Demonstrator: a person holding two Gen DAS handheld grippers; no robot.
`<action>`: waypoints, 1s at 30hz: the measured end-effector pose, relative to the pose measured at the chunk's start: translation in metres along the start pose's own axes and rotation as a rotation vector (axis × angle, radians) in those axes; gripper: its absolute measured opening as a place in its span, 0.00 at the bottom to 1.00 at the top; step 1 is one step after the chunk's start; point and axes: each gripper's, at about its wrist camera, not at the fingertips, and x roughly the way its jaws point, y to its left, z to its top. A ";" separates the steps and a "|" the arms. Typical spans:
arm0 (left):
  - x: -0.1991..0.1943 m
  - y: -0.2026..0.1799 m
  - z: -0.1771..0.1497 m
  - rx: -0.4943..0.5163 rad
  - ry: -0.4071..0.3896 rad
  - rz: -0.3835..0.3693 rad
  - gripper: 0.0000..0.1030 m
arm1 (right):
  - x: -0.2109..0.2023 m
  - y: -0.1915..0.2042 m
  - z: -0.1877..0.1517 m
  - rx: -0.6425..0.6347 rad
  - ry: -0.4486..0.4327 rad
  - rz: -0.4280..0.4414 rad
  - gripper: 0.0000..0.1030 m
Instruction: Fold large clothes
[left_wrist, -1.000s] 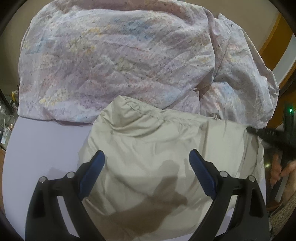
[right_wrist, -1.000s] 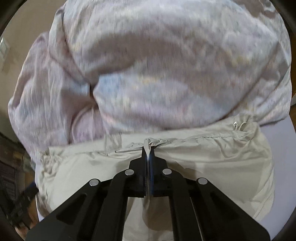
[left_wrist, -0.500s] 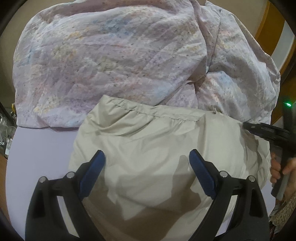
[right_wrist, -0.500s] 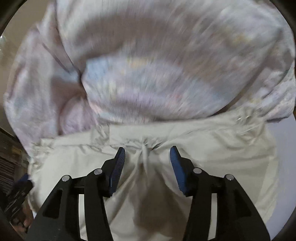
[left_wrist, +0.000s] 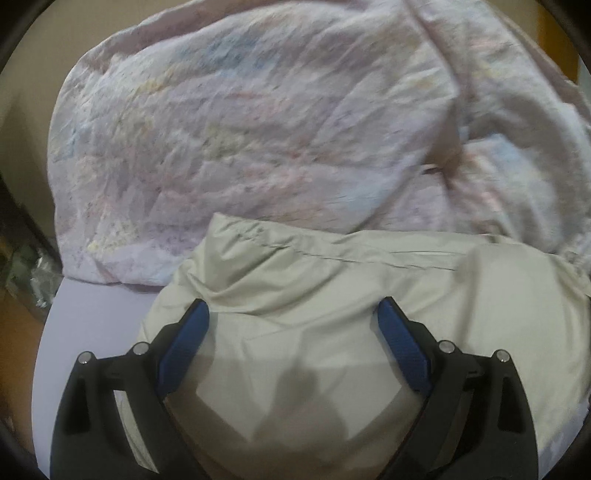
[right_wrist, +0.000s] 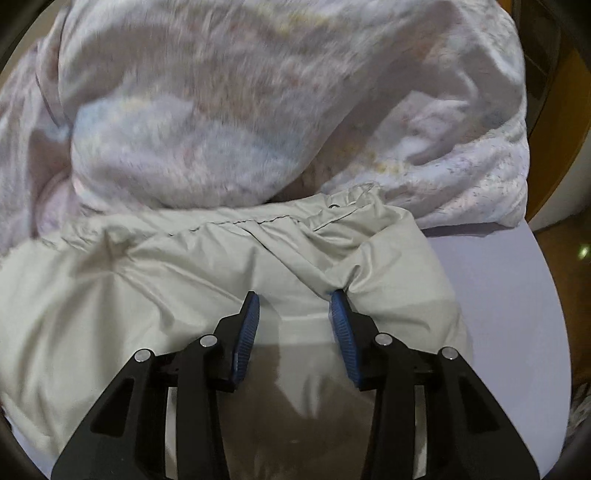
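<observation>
A pale beige garment lies bunched on a lilac surface, with a stitched hem along its far edge. My left gripper hangs over it near its left part, jaws wide open with nothing pinched. In the right wrist view the same garment fills the lower half, and a snap shows at its far right corner. My right gripper sits low over the cloth with its jaws closing. A smooth stretch of fabric lies between the blue pads, and a fold touches the right pad's tip.
A big crumpled quilt with a pastel print is piled just behind the garment and overlaps its far edge; it also fills the upper half of the right wrist view. The lilac surface shows bare to the right, with wooden floor beyond.
My right gripper let go of the pinched ridge of beige fabric, opened, and moved right and lower. The left gripper came closer to the garment. The other gripper and hand left the left view.
</observation>
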 end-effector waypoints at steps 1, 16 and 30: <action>0.004 0.002 0.000 -0.008 0.004 0.007 0.91 | 0.004 0.001 0.000 -0.009 0.004 -0.009 0.43; 0.052 0.020 -0.009 -0.025 -0.013 0.033 0.98 | 0.042 0.001 0.001 -0.022 -0.087 -0.018 0.49; 0.090 0.031 -0.028 -0.070 -0.029 -0.017 0.98 | 0.078 0.002 -0.037 -0.010 -0.160 -0.008 0.50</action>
